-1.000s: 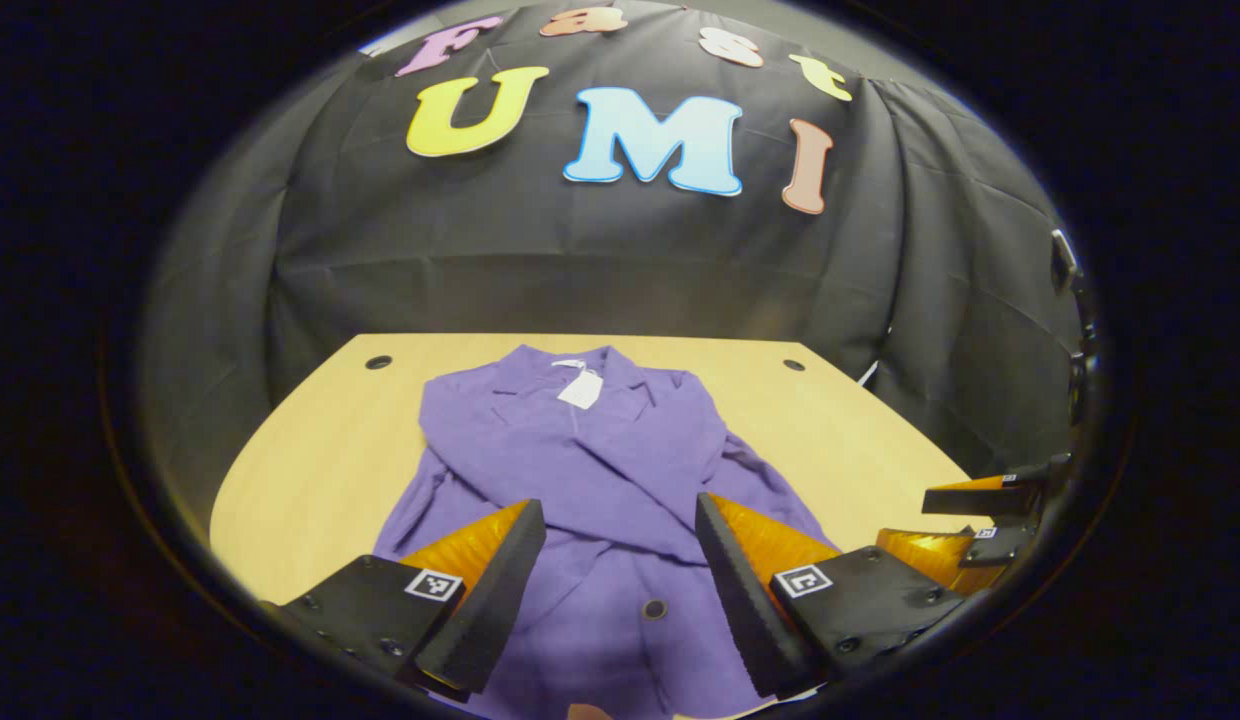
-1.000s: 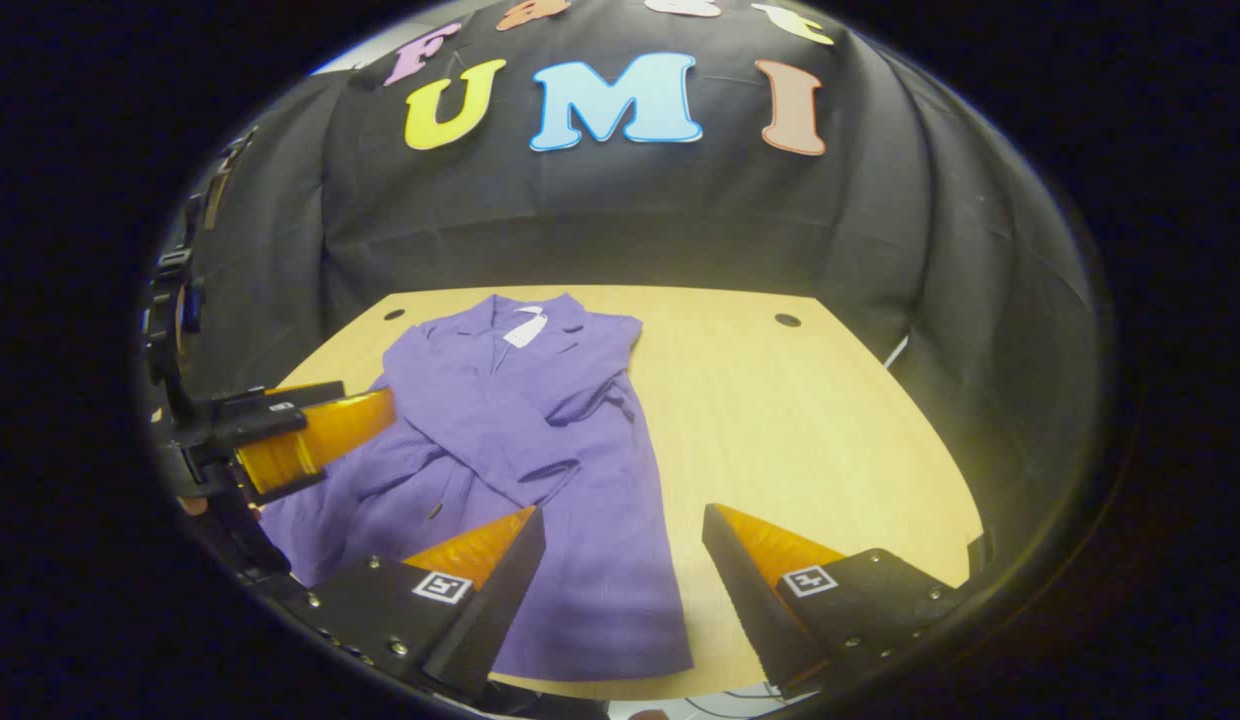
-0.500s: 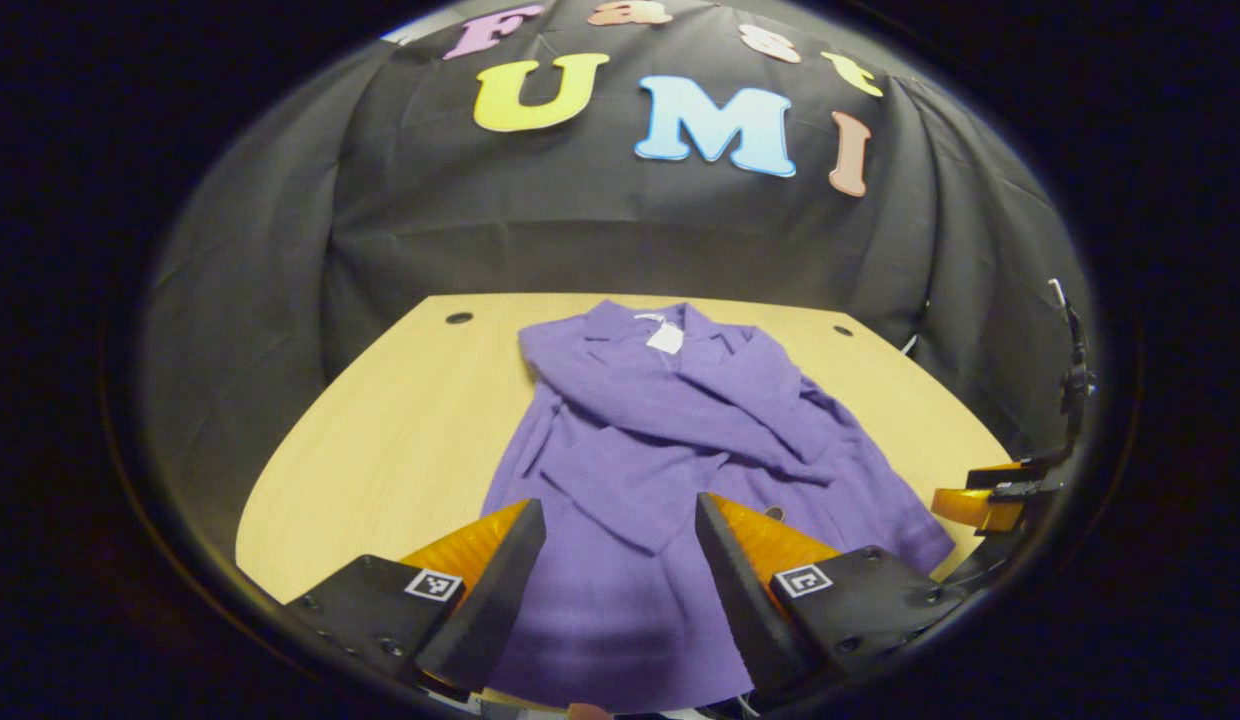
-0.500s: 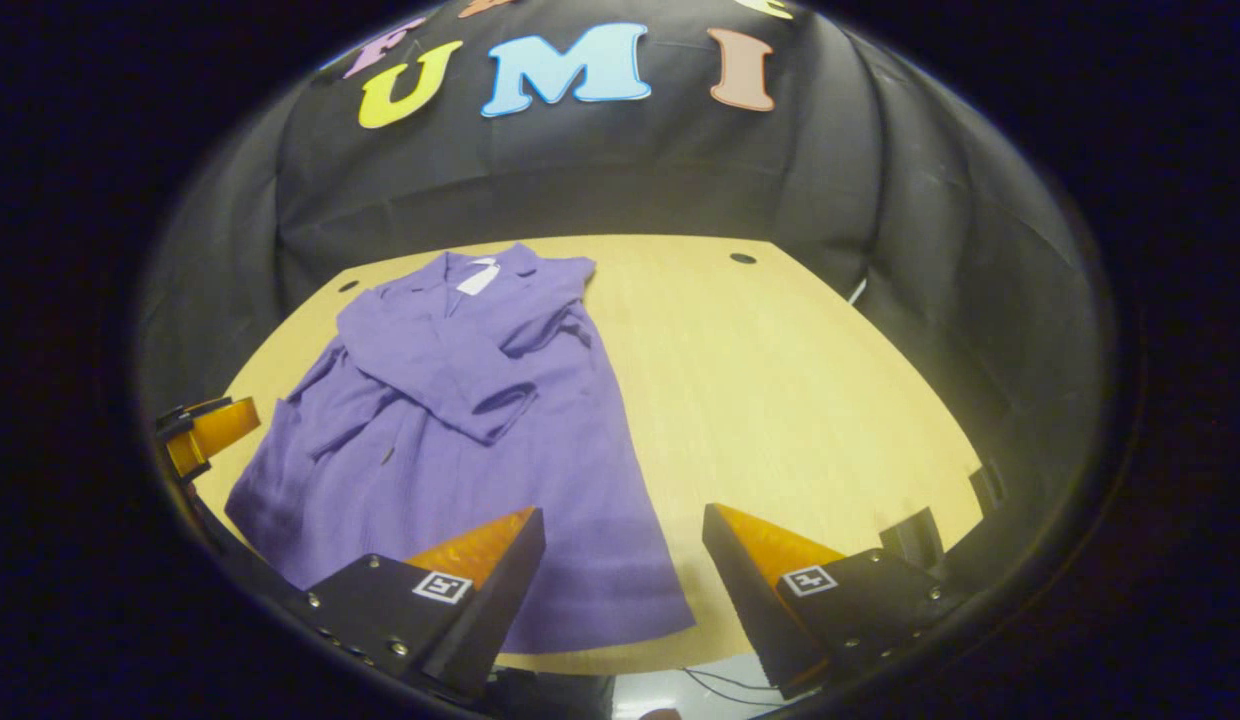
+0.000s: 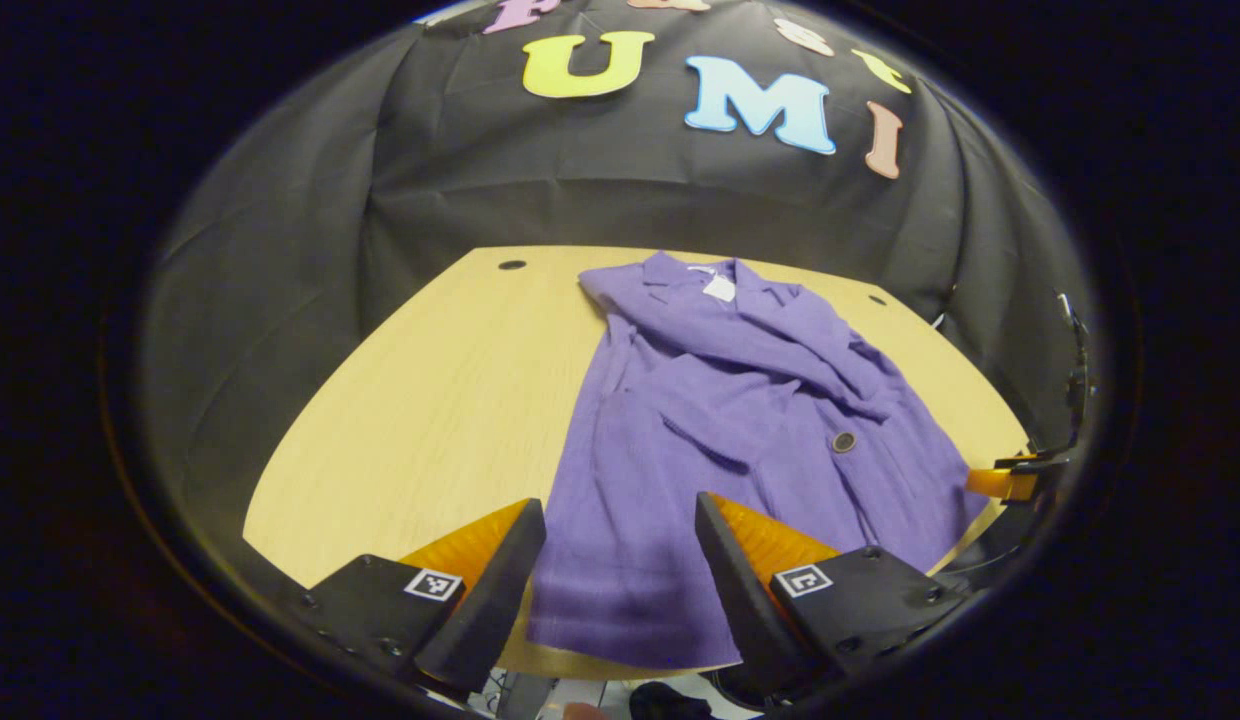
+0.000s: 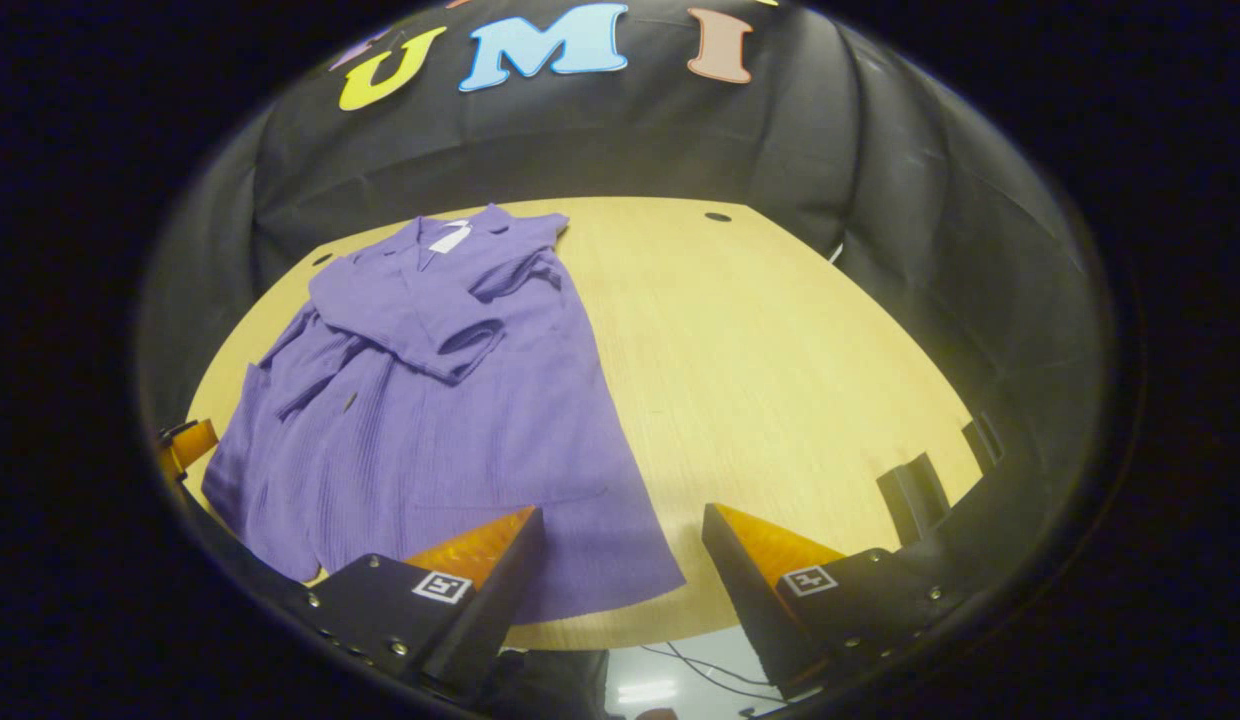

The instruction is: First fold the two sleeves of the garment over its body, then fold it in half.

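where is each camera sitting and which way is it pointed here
left gripper view: rides the left gripper, off the table's near edge, looking across at the purple garment; its own open fingers show below.
right gripper view: rides the right gripper, aimed over the hem; own fingers open.
Shared: garment, table, black cloth wall.
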Action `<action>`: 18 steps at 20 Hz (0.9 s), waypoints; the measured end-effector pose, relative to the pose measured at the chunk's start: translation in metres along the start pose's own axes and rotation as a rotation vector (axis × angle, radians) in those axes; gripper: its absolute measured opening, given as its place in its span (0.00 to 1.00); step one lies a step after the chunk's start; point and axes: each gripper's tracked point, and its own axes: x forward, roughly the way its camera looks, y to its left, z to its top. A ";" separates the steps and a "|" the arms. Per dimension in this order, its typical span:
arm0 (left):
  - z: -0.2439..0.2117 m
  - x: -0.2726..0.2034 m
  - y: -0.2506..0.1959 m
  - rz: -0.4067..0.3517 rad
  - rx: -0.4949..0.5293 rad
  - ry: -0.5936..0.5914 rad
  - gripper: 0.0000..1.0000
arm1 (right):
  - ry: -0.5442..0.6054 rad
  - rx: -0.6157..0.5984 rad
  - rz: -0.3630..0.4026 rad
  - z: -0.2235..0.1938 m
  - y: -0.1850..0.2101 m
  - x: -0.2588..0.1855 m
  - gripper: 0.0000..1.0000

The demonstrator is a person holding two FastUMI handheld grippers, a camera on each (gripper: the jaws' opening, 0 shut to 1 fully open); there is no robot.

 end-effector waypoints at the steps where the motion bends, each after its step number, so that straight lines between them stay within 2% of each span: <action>1: -0.006 -0.001 0.003 0.000 0.000 0.011 0.96 | 0.007 0.003 0.000 -0.002 0.000 0.001 0.96; 10: -0.042 0.002 0.019 0.011 0.007 0.067 0.96 | 0.039 -0.007 -0.002 -0.007 0.001 0.007 0.95; 11: -0.044 0.002 0.018 0.009 0.010 0.071 0.96 | 0.041 -0.008 0.003 -0.006 0.003 0.007 0.89; 12: -0.048 0.003 0.017 0.016 0.020 0.073 0.96 | 0.042 -0.010 0.003 -0.006 0.005 0.007 0.94; 16: -0.051 0.005 0.014 0.021 0.082 0.057 0.98 | 0.069 -0.020 0.015 -0.015 0.010 0.006 0.94; 17: -0.051 0.005 0.013 0.024 0.082 0.058 0.98 | 0.063 -0.012 0.020 -0.014 0.011 0.004 0.97; 18: -0.052 0.005 0.013 0.026 0.080 0.058 0.95 | 0.064 0.001 0.021 -0.015 0.011 0.004 0.97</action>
